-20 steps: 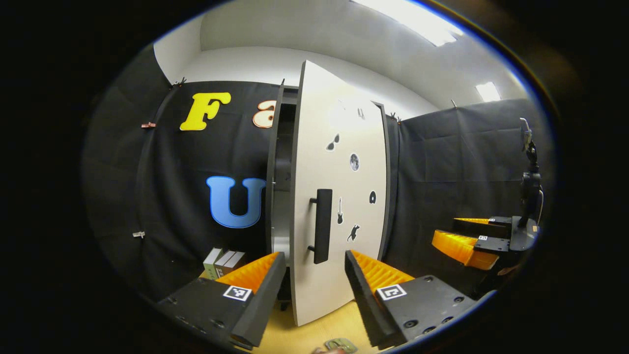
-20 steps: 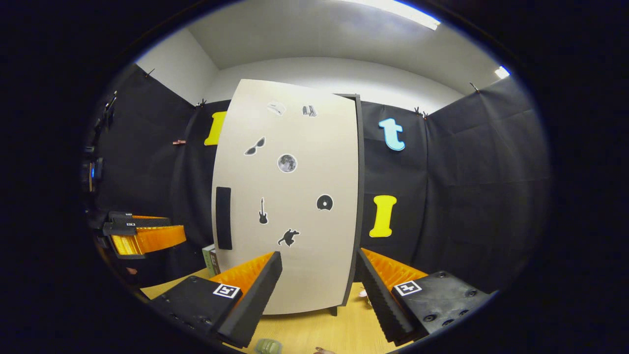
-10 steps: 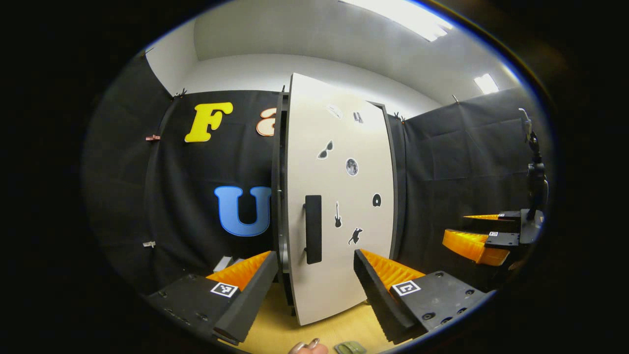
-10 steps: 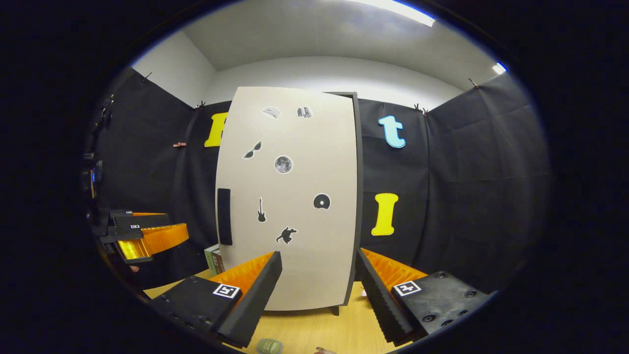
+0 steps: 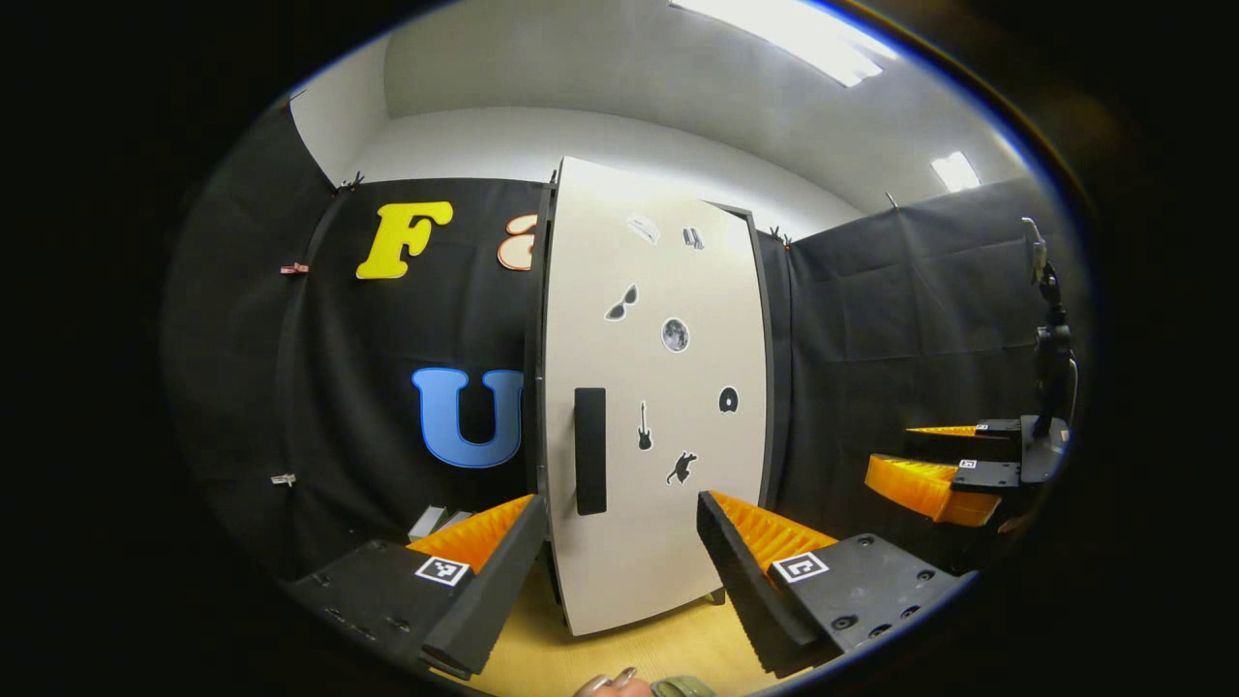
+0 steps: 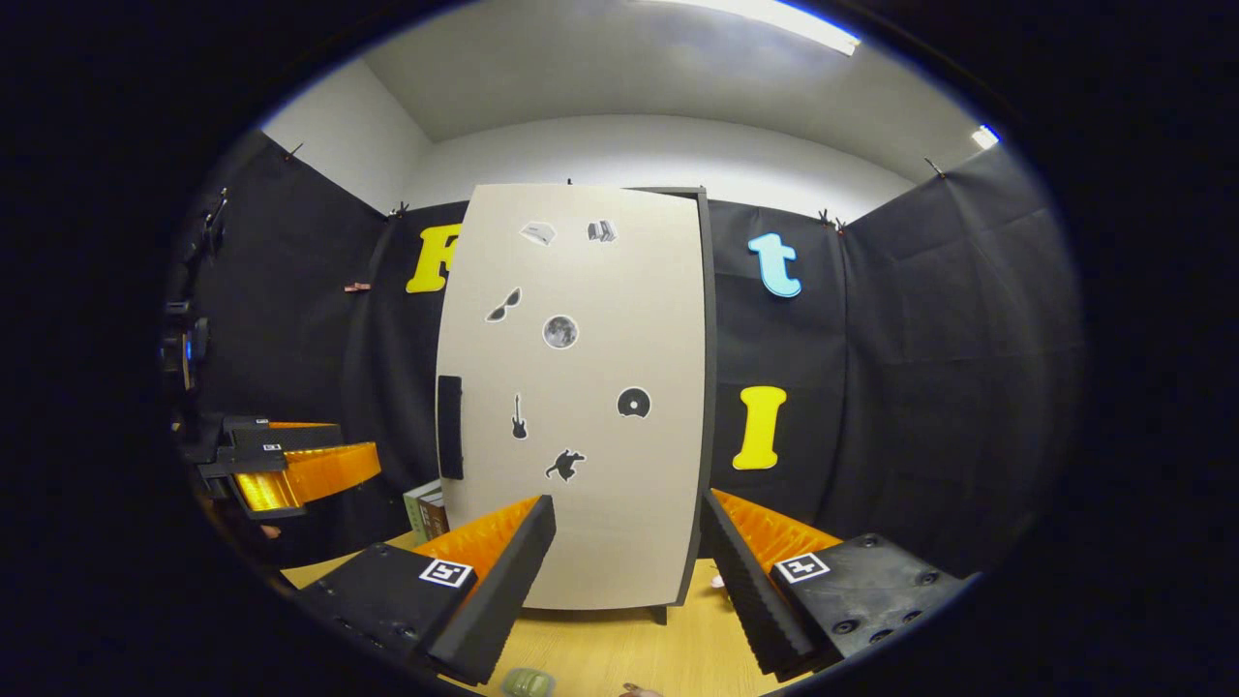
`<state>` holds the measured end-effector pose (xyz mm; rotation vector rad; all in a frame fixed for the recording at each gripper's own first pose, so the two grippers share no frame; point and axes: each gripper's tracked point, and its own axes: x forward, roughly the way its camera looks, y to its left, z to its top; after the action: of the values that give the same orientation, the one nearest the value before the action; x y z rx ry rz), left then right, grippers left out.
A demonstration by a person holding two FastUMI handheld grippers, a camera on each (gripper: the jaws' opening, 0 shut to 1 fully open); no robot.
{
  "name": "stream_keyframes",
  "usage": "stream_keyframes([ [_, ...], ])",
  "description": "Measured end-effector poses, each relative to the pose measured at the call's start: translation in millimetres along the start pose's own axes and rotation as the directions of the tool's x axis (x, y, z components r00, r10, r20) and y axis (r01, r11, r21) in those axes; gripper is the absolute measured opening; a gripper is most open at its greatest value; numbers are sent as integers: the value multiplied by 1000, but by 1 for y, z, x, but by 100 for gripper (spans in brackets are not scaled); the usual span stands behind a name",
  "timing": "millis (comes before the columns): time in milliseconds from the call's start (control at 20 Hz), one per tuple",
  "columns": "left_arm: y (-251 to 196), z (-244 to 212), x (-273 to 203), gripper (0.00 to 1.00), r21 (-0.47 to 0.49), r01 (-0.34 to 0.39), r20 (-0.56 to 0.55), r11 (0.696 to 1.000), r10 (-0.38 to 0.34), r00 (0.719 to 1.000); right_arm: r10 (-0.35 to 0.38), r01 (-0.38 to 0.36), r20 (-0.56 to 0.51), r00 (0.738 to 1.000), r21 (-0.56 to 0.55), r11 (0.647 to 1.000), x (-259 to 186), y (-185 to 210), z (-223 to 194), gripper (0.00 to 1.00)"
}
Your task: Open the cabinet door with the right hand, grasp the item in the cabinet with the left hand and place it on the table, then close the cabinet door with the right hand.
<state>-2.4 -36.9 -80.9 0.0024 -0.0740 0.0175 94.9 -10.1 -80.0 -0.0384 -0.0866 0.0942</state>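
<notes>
A: The cabinet door (image 5: 658, 387) has swung nearly flush over the last second, so I'd say closing is almost done.

B: And the tongs?

A: Left gripper (image 5: 619, 542) and right gripper (image 6: 627, 547) both gape wide, empty, door straight ahead of each. The boxes (image 6: 426, 508), likely the item, sit left of the right gripper on the table (image 6: 619, 649).

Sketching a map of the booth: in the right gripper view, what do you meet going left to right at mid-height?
Left claw → books → black door handle → guitar sticker → disc sticker → cabinet's dark right edge.
</notes>
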Motion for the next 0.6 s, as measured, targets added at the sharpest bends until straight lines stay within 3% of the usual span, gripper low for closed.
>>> stream_keyframes([
  [600,-8,0,-2,98,1,30,1,1000,-30,1000,10,-10,5,1000,0,1000,-5,4,3,97],
])
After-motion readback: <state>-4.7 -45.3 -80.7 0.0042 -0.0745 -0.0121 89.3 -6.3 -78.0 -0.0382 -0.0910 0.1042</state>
